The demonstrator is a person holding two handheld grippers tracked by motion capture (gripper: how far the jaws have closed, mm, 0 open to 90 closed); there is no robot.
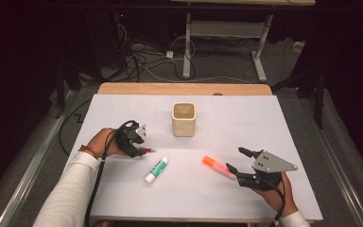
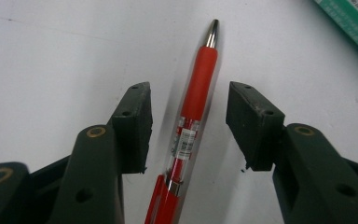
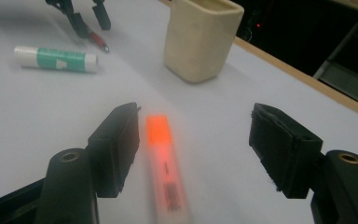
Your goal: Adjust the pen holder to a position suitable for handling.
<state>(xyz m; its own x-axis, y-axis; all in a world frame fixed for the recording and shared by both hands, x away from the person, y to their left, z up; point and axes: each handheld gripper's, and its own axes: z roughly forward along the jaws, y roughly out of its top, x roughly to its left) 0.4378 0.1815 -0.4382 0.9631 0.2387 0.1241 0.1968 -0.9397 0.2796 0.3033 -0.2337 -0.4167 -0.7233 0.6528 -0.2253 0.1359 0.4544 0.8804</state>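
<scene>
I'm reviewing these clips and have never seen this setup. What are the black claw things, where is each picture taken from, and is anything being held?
A person holds hand-operated tongs in each hand. The high view looks down on the table; the other two pictures come from cameras riding on each pair. On the table lie a red pen, a green-and-white glue stick, an orange highlighter and a cream cup. The left tongs are open with the pen lying between the jaws, not gripped. The right tongs are open astride the highlighter, which sits nearer one jaw. Nothing is held yet.
</scene>
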